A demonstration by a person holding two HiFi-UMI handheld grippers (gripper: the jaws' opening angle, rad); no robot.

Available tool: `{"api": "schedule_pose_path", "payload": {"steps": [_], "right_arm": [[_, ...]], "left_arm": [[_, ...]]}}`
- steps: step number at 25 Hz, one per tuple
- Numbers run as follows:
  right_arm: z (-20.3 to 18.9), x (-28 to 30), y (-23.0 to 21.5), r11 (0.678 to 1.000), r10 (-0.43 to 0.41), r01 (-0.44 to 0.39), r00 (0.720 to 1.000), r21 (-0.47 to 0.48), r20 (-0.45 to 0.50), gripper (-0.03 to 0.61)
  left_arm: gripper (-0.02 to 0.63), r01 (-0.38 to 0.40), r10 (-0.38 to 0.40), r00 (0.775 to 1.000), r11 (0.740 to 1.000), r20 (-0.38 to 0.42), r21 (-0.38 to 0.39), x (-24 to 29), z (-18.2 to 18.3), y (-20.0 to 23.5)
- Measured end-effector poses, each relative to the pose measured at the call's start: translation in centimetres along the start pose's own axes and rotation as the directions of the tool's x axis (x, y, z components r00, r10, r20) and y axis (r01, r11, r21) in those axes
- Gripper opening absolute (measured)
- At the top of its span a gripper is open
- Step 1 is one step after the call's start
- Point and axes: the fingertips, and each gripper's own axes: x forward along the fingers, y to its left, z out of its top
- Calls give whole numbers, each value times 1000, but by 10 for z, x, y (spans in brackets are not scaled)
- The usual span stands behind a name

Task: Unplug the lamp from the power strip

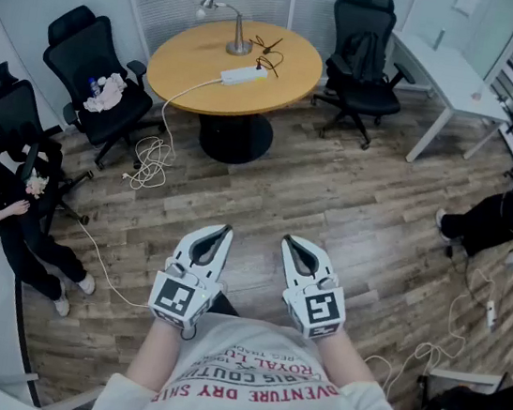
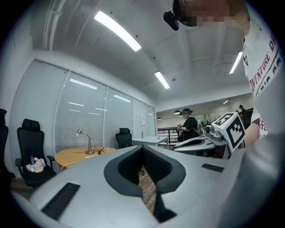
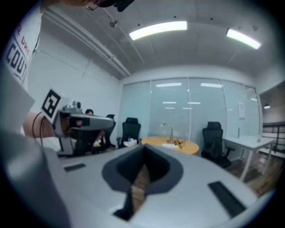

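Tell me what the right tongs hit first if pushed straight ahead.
The right tongs face open wooden floor; the round table beyond lies roughly in line, probably first contact, though depth is unclear.

Bright even light from ceiling strips; soft shadows. Gripper views fisheye, corners vignetted; right one blurred, glare at 12 o'clock.

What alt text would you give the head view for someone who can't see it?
A person holds the left hand-held gripper and right hand-held gripper, both shut and empty, above a wood floor; farther off, a round table carries a desk lamp and a white power strip. Black office chairs surround it.
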Motion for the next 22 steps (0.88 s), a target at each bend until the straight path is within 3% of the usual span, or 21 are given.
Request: {"api": "schedule_pose_path", "payload": {"steps": [16, 22], "right_arm": [[-3, -14, -13, 1000, -27, 27, 999, 8, 24, 29], [-14, -9, -25, 998, -47, 47, 999, 53, 1, 29]], "left_arm": [[28, 45, -45, 999, 999, 16, 23, 13, -4, -11], [28, 21, -21, 999, 1000, -36, 0, 20, -12, -3]]}}
